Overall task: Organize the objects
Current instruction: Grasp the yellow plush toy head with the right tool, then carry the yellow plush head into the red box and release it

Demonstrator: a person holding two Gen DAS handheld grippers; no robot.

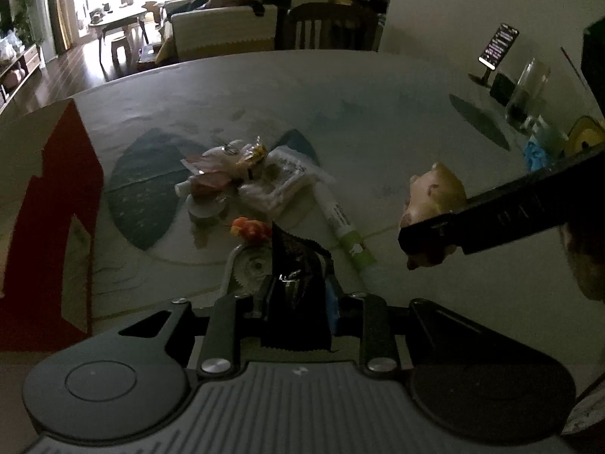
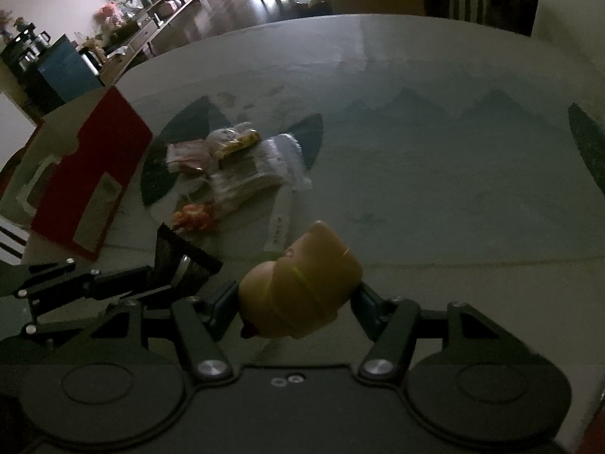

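Left gripper (image 1: 297,287) clamped on a dark sachet with pinked edges (image 1: 295,261), held low over the near table edge, above a round white cap-like item (image 1: 251,266) lying on the cloth. Right gripper (image 2: 298,299) closed around a yellow rubber duck (image 2: 302,283), lifted clear of the table (image 2: 435,151); same duck (image 1: 435,196) visible from the left wrist view, to the right of the sachet, pinched at the tip of a black finger (image 1: 491,219). Main clutter pile mid-table on a dark leaf print: clear plastic packets (image 2: 264,166), a gold-wrapped snack bag (image 2: 238,140), a pinkish packet (image 2: 189,157), a small orange toy (image 2: 193,215) at the near edge of the pile. White-and-green tube (image 1: 346,232) flat on the cloth, just right of the pile, between it and the duck. Red cardboard box (image 2: 87,181) at the left table edge, open side up. Far right: phone on stand (image 1: 497,47), glass jar (image 1: 527,90), well apart from the pile.
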